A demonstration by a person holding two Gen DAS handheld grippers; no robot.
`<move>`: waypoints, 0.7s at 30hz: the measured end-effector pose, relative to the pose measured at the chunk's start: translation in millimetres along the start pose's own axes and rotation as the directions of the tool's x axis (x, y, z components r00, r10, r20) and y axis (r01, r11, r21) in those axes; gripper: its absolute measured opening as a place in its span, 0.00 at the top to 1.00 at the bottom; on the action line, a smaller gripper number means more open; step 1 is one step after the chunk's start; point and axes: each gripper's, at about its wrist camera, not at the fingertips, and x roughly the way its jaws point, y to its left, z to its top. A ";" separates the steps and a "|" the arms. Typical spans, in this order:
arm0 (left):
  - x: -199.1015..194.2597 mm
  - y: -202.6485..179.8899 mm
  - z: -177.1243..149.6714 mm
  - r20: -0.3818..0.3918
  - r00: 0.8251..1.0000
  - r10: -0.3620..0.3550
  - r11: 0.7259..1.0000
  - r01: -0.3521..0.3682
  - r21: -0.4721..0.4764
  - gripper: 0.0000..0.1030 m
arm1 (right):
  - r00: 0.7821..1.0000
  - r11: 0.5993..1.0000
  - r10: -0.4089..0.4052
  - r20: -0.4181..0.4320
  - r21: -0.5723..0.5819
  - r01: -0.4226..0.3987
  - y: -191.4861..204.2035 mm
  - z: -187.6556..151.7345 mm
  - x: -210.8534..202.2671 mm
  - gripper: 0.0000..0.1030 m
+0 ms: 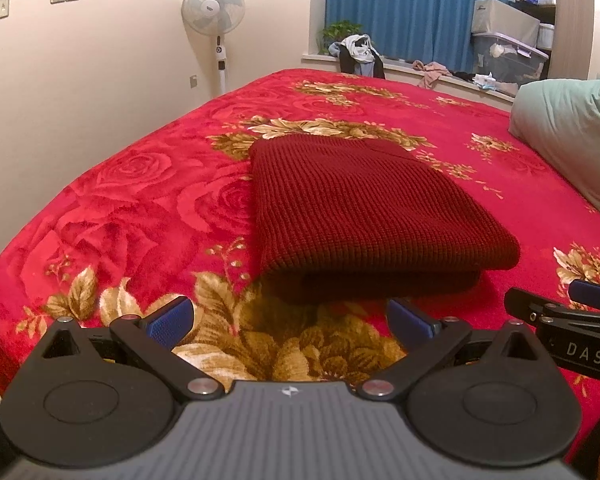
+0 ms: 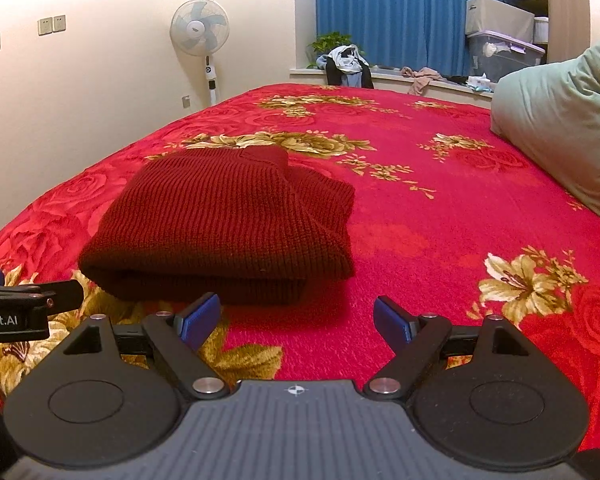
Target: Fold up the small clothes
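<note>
A dark red knitted garment (image 1: 364, 212) lies folded into a thick rectangle on the red floral bed cover (image 1: 132, 208). In the right wrist view the same garment (image 2: 228, 224) sits left of centre, its folded edge facing me. My left gripper (image 1: 290, 322) stands open just short of the garment's near edge, with nothing between its blue pads. My right gripper (image 2: 298, 320) is also open and holds nothing, near the garment's right front corner. Each gripper shows at the edge of the other's view: the right gripper (image 1: 572, 320) and the left gripper (image 2: 24, 304).
A pale green pillow (image 2: 564, 128) lies at the right side of the bed. Beyond the bed are a standing fan (image 1: 216, 20), a windowsill with heaped clothes (image 1: 358, 54), blue curtains (image 2: 388, 12) and storage boxes (image 1: 508, 48). The bed cover (image 2: 440, 208) stretches wide to the right.
</note>
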 end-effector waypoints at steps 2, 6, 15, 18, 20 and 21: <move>-0.3 0.1 0.1 -0.001 1.000 -0.001 1.000 0.001 -0.001 0.00 | 1.000 1.000 0.000 0.000 0.000 0.000 0.0 -0.1 0.1 0.18; -0.9 0.1 -0.1 -0.001 1.000 -0.001 1.000 0.001 -0.001 0.00 | 1.000 1.000 0.000 0.001 -0.001 0.000 0.1 -0.1 -0.3 0.18; -0.9 -0.1 -0.4 -0.002 1.000 -0.001 1.000 0.001 0.000 0.00 | 1.000 1.000 0.001 0.001 -0.001 -0.001 1.1 -0.5 -0.2 0.18; -1.0 -0.5 -0.4 -0.002 1.000 -0.001 1.000 0.001 0.000 0.00 | 1.000 1.000 0.000 0.001 -0.001 0.000 1.7 -0.5 -0.1 0.18; -0.9 -0.4 -0.4 -0.001 1.000 -0.002 1.000 0.002 0.000 0.00 | 1.000 1.000 0.001 0.000 -0.003 -0.001 1.3 -0.9 -0.3 0.18; -0.9 -0.4 -0.4 -0.002 1.000 -0.001 1.000 0.001 0.000 0.00 | 1.000 1.000 0.002 0.000 -0.003 -0.002 0.7 -1.1 -0.7 0.18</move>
